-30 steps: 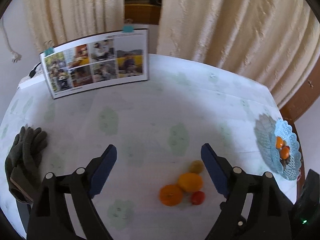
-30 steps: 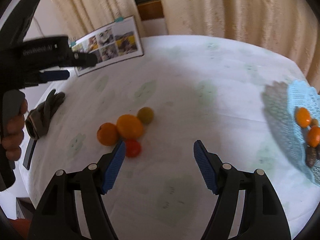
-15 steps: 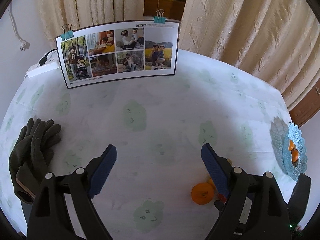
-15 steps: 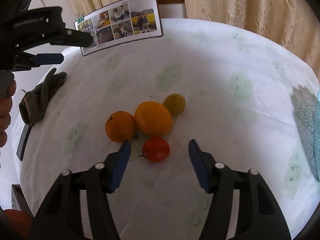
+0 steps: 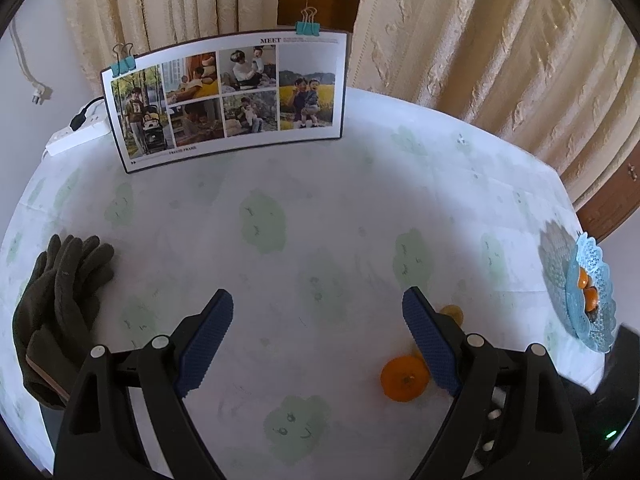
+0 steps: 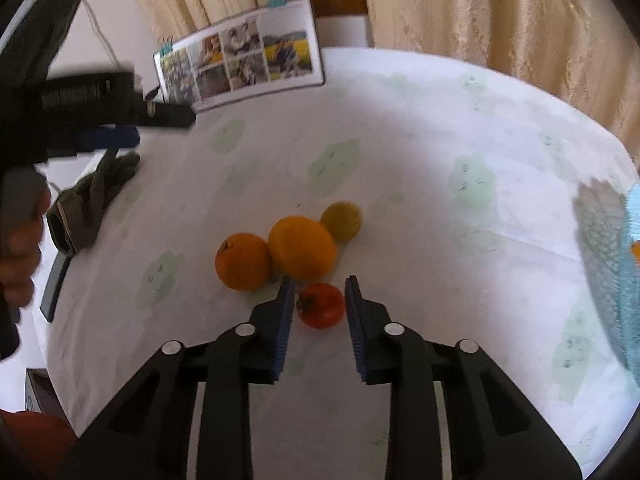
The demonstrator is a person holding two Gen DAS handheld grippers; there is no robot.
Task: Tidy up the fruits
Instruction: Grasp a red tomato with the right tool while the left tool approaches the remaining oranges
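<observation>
Cloud-print tablecloth (image 6: 400, 128), curtains behind | red tomato (image 6: 322, 306) lies between right gripper (image 6: 320, 300) pads, seemingly clenched on it, oranges just beyond | left gripper (image 5: 316, 320) released, empty, farther off | blue basket (image 5: 596, 300) to the right

White cloth (image 5: 320, 184) with pale green cloud prints. Beside the big orange (image 6: 302, 247): red tomato (image 6: 322, 306), yellow-green fruit (image 6: 341, 221). Light blue lacy basket (image 5: 596, 292), dark olive gloves (image 5: 60, 300), cream curtains (image 5: 480, 40).
</observation>
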